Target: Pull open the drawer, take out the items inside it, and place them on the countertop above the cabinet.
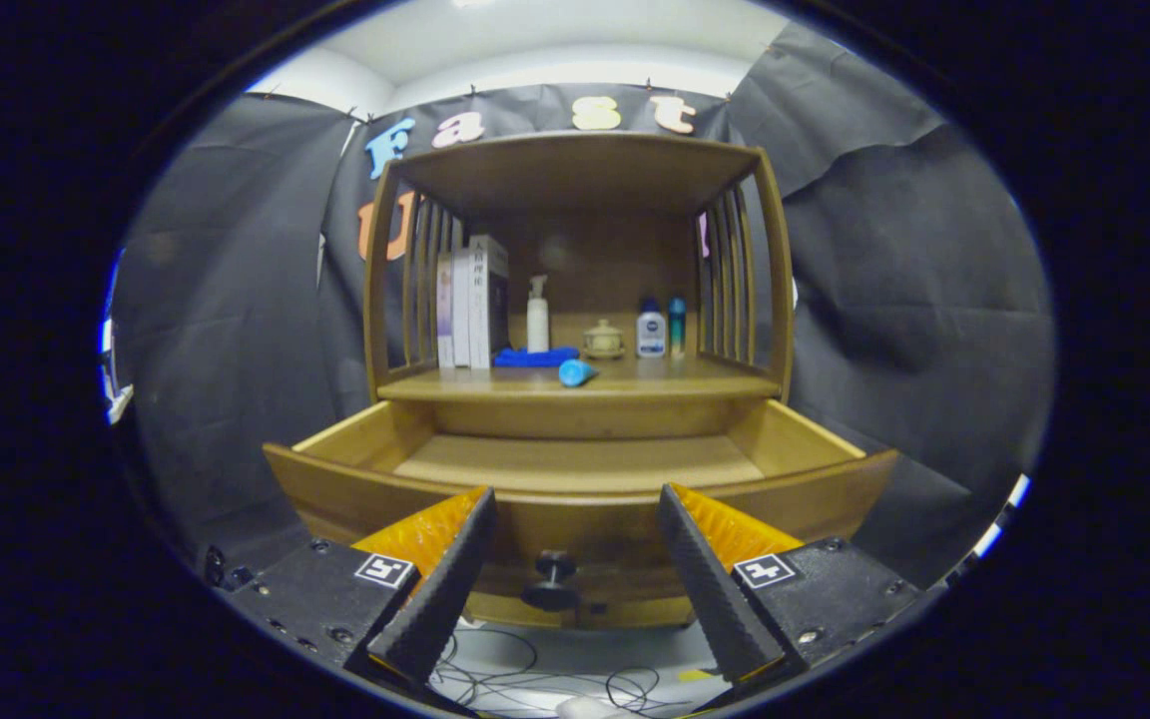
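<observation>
The wooden cabinet's drawer [575,464] stands pulled open just ahead of my fingers, and the part of its floor I can see is bare wood. Its dark knob [553,579] sits on the drawer front, low between the fingers. My gripper [575,494] is open, its fingers spread wide in front of the drawer front, holding nothing. On the countertop [695,377] above the drawer, a blue cylinder [576,372] lies on its side near the front edge.
Further back on the countertop stand upright books [470,300], a blue cloth [533,357], a white pump bottle [537,315], a small lidded jar [603,340] and two small bottles [651,330]. Slatted sides and a roof enclose the shelf. Cables [535,679] lie on the floor below.
</observation>
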`<move>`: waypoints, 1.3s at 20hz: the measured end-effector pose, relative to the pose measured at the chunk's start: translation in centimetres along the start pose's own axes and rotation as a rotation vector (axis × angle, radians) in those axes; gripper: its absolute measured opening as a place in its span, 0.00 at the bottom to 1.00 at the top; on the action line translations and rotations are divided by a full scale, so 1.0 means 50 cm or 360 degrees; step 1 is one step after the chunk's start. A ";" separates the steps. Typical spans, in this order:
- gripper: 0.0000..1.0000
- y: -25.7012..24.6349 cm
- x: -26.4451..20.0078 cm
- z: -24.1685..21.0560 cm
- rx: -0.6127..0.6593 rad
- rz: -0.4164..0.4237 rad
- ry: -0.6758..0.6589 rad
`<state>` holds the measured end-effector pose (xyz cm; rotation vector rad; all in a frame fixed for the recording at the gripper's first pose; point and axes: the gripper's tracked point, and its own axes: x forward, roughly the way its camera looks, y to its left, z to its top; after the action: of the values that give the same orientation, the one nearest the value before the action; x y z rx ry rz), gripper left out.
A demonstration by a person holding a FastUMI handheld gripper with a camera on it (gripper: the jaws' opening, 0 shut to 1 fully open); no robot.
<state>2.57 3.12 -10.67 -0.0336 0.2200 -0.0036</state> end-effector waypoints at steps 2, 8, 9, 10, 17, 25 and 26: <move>1.00 0.006 0.014 -0.025 -0.0021 -0.0005 0.0034; 1.00 -0.002 0.047 -0.038 0.0009 -0.0102 0.0054; 1.00 -0.001 0.048 -0.039 0.0005 -0.0120 0.0050; 1.00 0.002 0.052 -0.039 -0.0004 -0.0121 0.0048; 0.99 0.000 0.113 -0.019 -0.0011 -0.0088 0.0025; 0.99 0.006 0.214 0.017 -0.0010 -0.0123 -0.0015; 0.99 0.006 0.227 0.021 -0.0010 -0.0127 -0.0032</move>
<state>13.87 3.38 -12.13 -0.0490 0.1987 -0.0823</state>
